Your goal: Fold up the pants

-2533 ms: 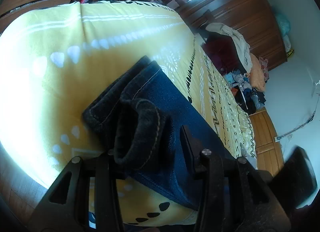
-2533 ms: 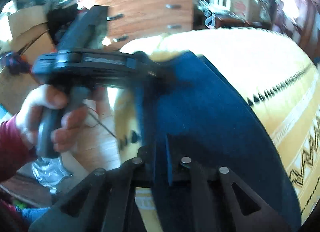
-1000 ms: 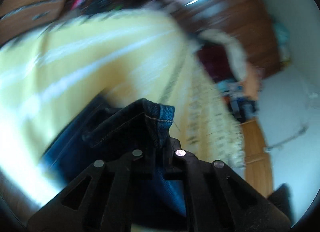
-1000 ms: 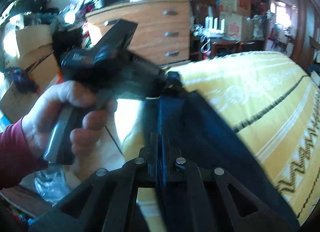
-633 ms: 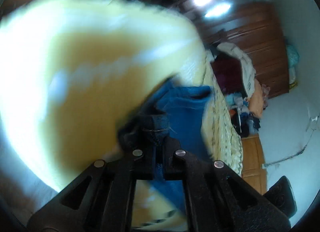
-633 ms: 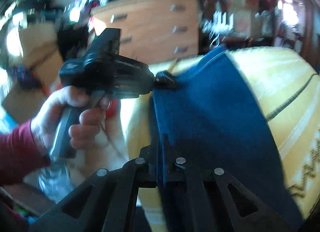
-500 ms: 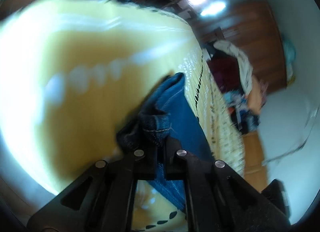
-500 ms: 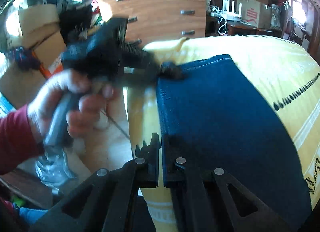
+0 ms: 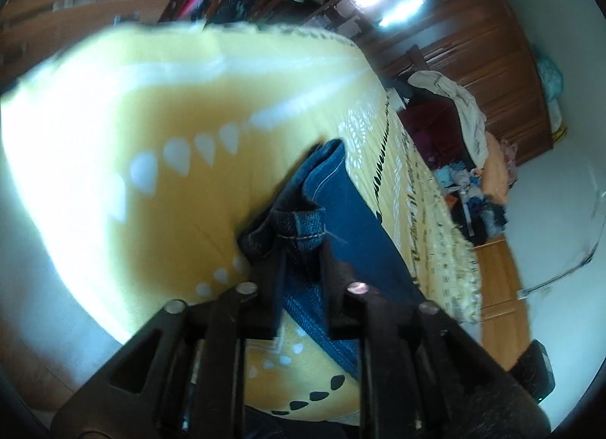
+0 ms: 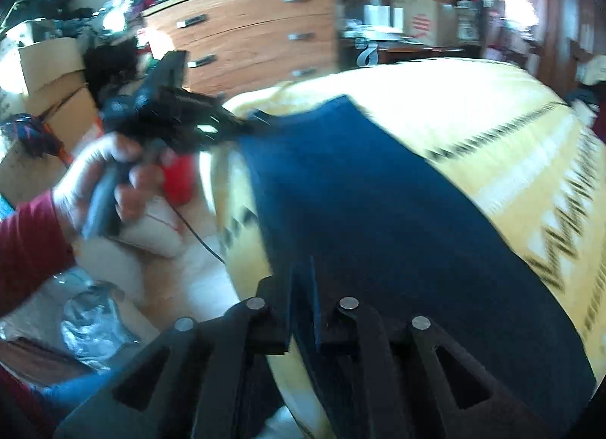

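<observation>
Dark blue jeans [image 10: 360, 189] lie folded in a long strip on a yellow patterned bedspread [image 10: 511, 125]. My right gripper [image 10: 303, 272] is shut on the near edge of the jeans. My left gripper [image 9: 301, 249] is shut on a bunched hem corner of the jeans [image 9: 303, 223], with the denim strip [image 9: 352, 212] running away along the bedspread [image 9: 151, 128]. In the right wrist view the left gripper [image 10: 242, 123] shows at the far corner of the jeans, held by a hand in a red sleeve.
A wooden chest of drawers [image 10: 257, 41] and cardboard boxes [image 10: 53, 72] stand past the bed's end. A wooden wardrobe [image 9: 484, 60] and piles of clothes [image 9: 454, 109] sit beyond the bed's far side. The floor beside the bed holds plastic bags [image 10: 94, 318].
The left gripper went from open around the hem to shut on it. Both grippers lifted the jeans' end, swung it over and lowered it so the denim lies spread along the bed.
</observation>
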Available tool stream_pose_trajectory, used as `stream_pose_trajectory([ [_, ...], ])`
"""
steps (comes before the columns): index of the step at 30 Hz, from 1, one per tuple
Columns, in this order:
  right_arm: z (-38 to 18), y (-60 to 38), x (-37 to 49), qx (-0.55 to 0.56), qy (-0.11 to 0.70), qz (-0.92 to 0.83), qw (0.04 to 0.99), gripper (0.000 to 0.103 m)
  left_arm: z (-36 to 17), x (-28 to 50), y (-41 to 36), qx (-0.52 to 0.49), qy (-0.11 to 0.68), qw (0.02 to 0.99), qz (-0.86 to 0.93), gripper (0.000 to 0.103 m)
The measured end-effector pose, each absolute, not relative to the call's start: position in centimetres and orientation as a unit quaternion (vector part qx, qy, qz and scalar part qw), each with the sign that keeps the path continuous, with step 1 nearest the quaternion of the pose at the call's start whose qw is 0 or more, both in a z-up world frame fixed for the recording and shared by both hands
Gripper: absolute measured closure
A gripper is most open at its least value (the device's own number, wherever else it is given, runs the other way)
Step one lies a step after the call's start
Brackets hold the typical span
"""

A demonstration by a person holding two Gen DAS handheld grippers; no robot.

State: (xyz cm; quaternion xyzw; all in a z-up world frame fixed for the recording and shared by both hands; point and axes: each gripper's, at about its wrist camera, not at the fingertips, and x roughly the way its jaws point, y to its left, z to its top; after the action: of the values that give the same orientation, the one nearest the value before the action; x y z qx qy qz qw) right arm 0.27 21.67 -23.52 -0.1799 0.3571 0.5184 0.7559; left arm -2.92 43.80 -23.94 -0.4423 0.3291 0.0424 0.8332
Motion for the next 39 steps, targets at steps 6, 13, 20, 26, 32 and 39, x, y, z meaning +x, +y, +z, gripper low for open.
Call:
stream_pose_trajectory([
  [6,-24.4,5.8,1.8,-0.11,0.387,0.361,0.841,0.064,-21.9,-2.2,43.9,-0.405,0.329,0.848,0.095,0.065],
  [13,-28.5,-17.5,3.4,-0.052,0.452,0.133,0.88,0.064,-22.7,0.6,39.0,-0.381,0.358,0.848,0.083,0.061],
  [20,-28.4,-33.5,12.3,0.026,0.421,0.034,0.906,0.063,-21.9,2.6,35.5,-0.353,0.38,0.852,0.071,0.061],
  [26,-32.5,-37.7,15.0,0.039,0.457,0.027,0.888,0.068,-20.7,0.6,37.1,-0.359,0.36,0.855,0.106,0.06],
  [32,-29.6,-33.9,10.8,0.024,0.443,0.001,0.896,0.061,-21.7,-4.5,41.2,-0.409,0.325,0.84,0.148,0.057],
  [39,-28.1,-22.9,4.6,0.008,0.446,0.079,0.891,0.056,-25.0,-6.3,41.5,-0.471,0.326,0.816,0.08,0.052],
])
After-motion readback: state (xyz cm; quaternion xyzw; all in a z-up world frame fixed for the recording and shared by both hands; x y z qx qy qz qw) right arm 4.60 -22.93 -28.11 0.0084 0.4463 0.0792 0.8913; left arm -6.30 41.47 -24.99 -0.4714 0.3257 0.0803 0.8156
